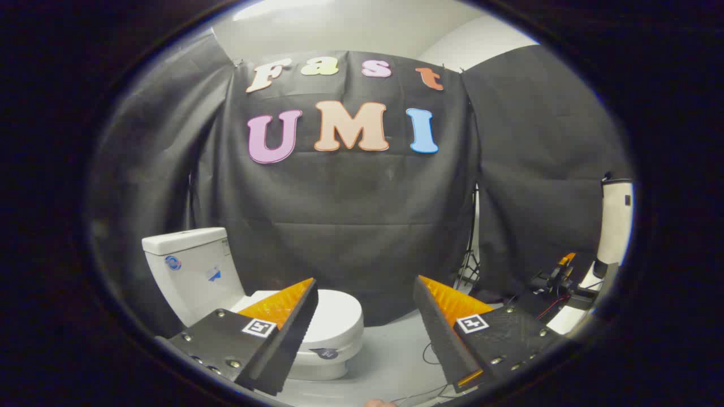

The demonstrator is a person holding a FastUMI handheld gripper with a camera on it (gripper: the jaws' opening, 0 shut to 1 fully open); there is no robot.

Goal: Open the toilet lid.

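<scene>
Still closed: the toilet lid (339, 311) lies flat at lower left of the frame.
Gripper (365, 333) fingers stand wide apart, holding nothing; the lid sits beyond the left finger (283, 333), so the approach likely bears left and down.

low fisheye view along the tool (365, 322) toward the wall, toilet (339, 322) near ahead-left

White toilet lid (339, 311) shut, flat, beyond left finger.

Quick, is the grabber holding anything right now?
Gripper: open, holding nothing; the toilet with its lid down lies beyond the fingers.
</scene>
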